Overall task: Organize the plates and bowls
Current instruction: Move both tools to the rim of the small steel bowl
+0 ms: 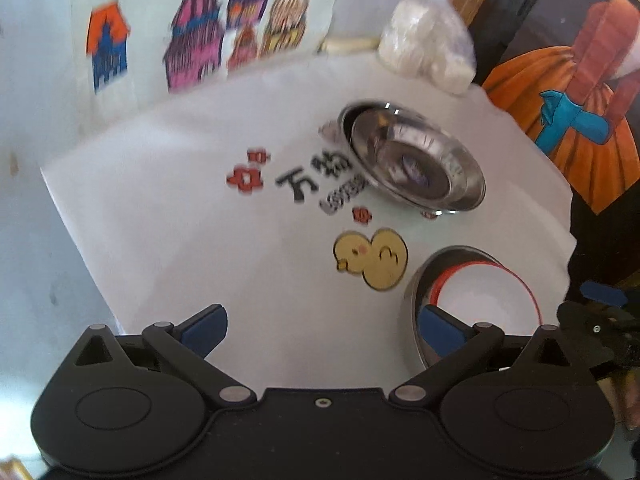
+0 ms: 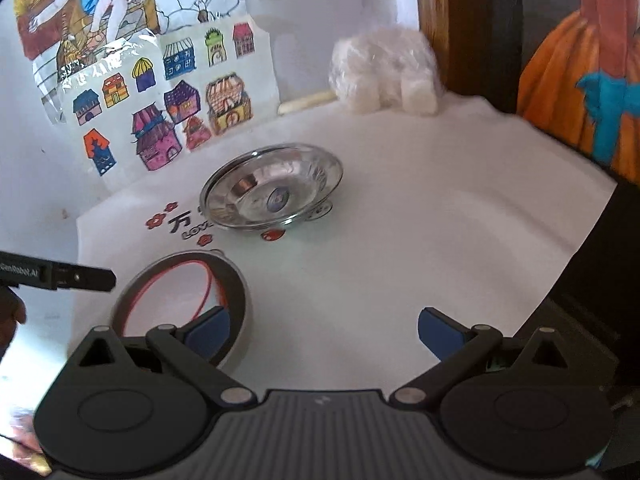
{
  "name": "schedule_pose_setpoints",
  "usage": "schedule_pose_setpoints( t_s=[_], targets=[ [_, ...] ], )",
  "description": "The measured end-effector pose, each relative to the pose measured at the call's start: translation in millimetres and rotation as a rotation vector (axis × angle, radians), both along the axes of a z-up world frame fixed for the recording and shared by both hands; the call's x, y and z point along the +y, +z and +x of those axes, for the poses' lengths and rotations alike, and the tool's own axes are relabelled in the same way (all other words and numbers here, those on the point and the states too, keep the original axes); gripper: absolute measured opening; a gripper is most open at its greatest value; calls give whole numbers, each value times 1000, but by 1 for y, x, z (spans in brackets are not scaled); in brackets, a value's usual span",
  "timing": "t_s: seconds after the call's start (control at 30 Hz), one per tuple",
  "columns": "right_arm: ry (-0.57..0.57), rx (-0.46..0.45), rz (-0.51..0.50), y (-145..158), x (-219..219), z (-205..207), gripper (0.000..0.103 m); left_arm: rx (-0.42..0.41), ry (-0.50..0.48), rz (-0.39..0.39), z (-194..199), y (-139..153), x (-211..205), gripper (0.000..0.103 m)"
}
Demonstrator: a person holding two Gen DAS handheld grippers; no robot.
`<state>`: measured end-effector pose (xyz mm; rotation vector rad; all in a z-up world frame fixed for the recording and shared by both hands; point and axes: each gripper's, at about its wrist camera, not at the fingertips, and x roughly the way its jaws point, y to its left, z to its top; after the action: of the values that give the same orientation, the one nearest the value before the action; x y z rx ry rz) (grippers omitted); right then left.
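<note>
Two shiny steel plates (image 1: pixel 416 156) lie stacked, a little off-centre, on the white table cover (image 1: pixel 200 208); the right wrist view shows the stack (image 2: pixel 276 188) too. Nearer, a white bowl with a red rim (image 1: pixel 484 300) sits inside a steel bowl (image 1: pixel 416 304). The right wrist view has the white bowl (image 2: pixel 168 300) inside the steel one (image 2: pixel 240 300) at the left. My left gripper (image 1: pixel 322 328) is open and empty, its right finger in front of the nested bowls. My right gripper (image 2: pixel 324 332) is open and empty, its left finger in front of them.
A clear bag of white blocks (image 2: pixel 386 74) and a pale stick (image 2: pixel 308 102) lie at the back by the wall. Drawings of houses (image 2: pixel 168 112) hang on the wall. The cover's right edge (image 1: pixel 560 184) drops to a dark area. The other gripper's body (image 2: pixel 56 274) reaches in at left.
</note>
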<state>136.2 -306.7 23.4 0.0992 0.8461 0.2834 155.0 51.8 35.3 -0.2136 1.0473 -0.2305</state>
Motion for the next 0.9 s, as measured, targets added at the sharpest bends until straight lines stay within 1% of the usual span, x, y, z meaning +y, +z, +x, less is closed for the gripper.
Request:
schedule_pose_setpoints(
  t_s=[0.1, 0.23, 0.37, 0.43, 0.5, 0.57, 0.63, 0.67, 0.77, 0.9],
  targets=[
    [18, 56, -18, 0, 0, 10, 103, 61, -2, 0, 4, -1, -1, 102],
    [36, 164, -50, -1, 4, 21, 103, 123, -32, 44, 7, -4, -9, 102],
    [55, 222, -42, 0, 7, 29, 103, 156, -31, 10, 11, -1, -12, 102],
    [55, 240, -56, 0, 9, 33, 103, 158, -38, 1, 12, 1, -15, 102],
    [65, 253, -68, -1, 11, 35, 103, 160, -44, 10, 14, 2, -18, 102],
    [74, 268, -71, -2, 13, 39, 103, 180, -44, 12, 16, -1, -19, 100],
    [80, 282, -69, -4, 15, 41, 103, 205, -41, -3, 20, -5, -19, 96],
    [81, 288, -66, -5, 16, 41, 103, 220, -40, -15, 21, -8, -19, 93],
    [91, 304, -50, -7, 17, 44, 103, 236, -32, -40, 24, -11, -19, 92],
    [95, 325, -50, -10, 19, 46, 103, 236, -33, -48, 25, -10, -20, 87]
  ],
)
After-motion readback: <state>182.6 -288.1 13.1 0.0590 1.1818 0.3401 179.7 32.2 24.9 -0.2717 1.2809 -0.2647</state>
